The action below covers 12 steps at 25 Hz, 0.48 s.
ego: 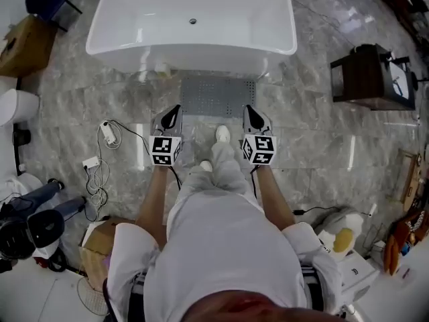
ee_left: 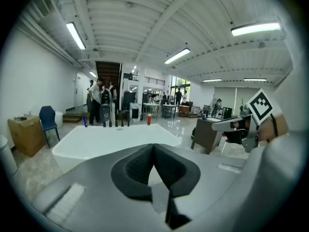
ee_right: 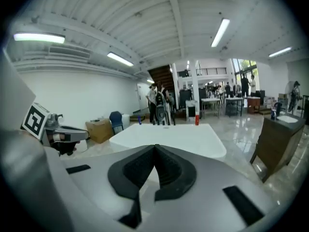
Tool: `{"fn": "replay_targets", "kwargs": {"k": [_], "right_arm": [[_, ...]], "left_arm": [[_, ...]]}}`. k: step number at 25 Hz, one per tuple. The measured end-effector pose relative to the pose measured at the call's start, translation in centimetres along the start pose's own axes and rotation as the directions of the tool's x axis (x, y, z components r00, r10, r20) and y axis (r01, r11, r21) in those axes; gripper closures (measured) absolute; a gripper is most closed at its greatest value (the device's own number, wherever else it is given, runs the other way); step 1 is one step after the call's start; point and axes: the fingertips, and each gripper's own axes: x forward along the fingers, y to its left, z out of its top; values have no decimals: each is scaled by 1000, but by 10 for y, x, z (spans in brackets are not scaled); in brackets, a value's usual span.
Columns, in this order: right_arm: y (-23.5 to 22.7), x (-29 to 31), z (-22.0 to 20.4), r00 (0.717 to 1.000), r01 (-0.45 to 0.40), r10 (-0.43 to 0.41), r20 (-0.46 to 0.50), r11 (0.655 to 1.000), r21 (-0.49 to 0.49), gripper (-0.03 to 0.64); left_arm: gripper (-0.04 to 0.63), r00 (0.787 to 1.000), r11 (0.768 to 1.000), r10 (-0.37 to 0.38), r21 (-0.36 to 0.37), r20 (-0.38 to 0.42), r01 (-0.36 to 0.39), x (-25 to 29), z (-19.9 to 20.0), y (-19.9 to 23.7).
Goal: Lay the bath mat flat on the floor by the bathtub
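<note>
Since the bath mat (ego: 218, 96) already lies flat on the floor (ego: 315, 146) at 12 o'clock from us, just beside the bathtub (ego: 191, 25), we judge this step a final check. Our left gripper (ego: 175, 110) and right gripper (ego: 247, 110) have their jaws pressed together on nothing, near the mat's 7 and 5 o'clock corners. We would confirm that every corner sits down and that the long edge parallels the tub.

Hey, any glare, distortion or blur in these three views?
Head view: white glare streaks on the glossy grey marble floor, wide-angle bending at edges. Left gripper view: fisheye curve, black corners, bright ceiling tube light. Right gripper view: same fisheye curve and black corners.
</note>
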Motion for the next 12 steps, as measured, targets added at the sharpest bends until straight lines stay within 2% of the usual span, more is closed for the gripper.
{"fn": "replay_targets", "kwargs": {"k": [5,8,12], "right_arm": [[7,-45,98,977,-33,44,207,998,-57,617],[13,-73,143,945,-67,95,313,993,-99,617],[10,-97,194,902,-85,133,411,988,-132,617]], "left_arm": [[599,987,997,8,79,161,-20,-43,87,-21],[600,965,991,25,120,260,-58,-62,136,-42],[600,930,989,49,114,365,-97,-64,192,-60]]}}
